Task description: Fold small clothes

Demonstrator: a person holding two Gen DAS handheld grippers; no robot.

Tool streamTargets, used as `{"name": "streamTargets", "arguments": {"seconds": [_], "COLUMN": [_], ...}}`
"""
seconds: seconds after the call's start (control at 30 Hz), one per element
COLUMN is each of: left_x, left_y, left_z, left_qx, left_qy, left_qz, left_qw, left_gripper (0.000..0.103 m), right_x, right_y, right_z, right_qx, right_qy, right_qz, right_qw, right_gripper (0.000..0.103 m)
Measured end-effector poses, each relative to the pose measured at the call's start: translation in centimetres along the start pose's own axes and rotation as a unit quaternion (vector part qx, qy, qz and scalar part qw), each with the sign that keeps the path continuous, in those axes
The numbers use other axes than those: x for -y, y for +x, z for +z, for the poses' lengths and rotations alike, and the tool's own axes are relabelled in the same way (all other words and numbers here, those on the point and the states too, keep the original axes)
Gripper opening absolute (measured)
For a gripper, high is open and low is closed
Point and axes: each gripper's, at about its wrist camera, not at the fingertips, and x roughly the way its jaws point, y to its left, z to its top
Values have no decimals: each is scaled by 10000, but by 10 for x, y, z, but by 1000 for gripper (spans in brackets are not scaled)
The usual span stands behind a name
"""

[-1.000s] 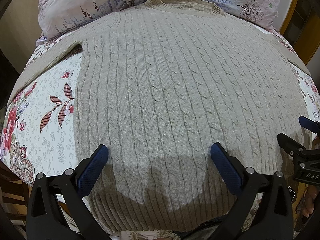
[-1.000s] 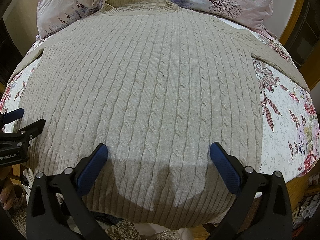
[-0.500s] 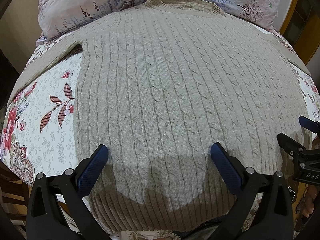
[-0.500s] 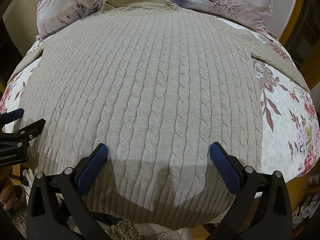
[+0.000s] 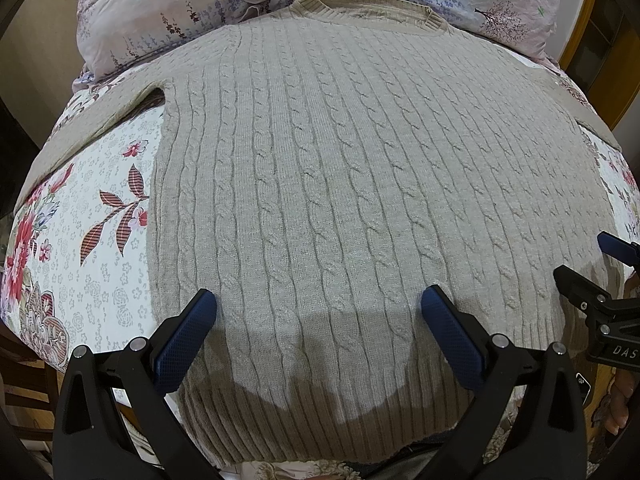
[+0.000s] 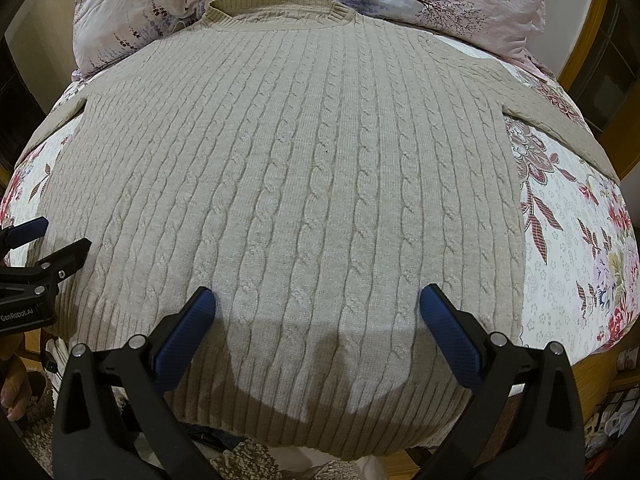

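A beige cable-knit sweater [image 5: 340, 184] lies flat and face up on a floral bedsheet [image 5: 92, 264], collar at the far end, sleeves spread to both sides. It also fills the right wrist view [image 6: 304, 184]. My left gripper [image 5: 319, 322] is open and empty, hovering over the ribbed hem toward the sweater's left half. My right gripper [image 6: 317, 320] is open and empty over the hem toward the right half. Each gripper shows at the edge of the other's view: the right one [image 5: 600, 280] and the left one [image 6: 36, 256].
Two floral pillows [image 5: 200, 12] [image 6: 420, 4] lie behind the collar. The bedsheet [image 6: 572, 264] shows on both sides of the sweater. A wooden bed frame or door [image 6: 588, 60] stands at the far right. The bed's near edge runs just below the hem.
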Motion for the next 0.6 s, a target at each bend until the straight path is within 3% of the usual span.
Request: {"name": "streamTargets", "arguments": {"seconds": [0.6], "left_x": [1], "left_y": [1], "left_z": [2], "left_qx": [-78], "left_qy": [54], "left_qz": [-10], "left_qw": [10000], "left_gripper": [102], "right_x": [2], "right_y": [0], "right_z": [3], "right_qx": [-12], "right_qy": [-82], "right_qz": [43], "right_qw": [10000], "right_gripper": [101]}}
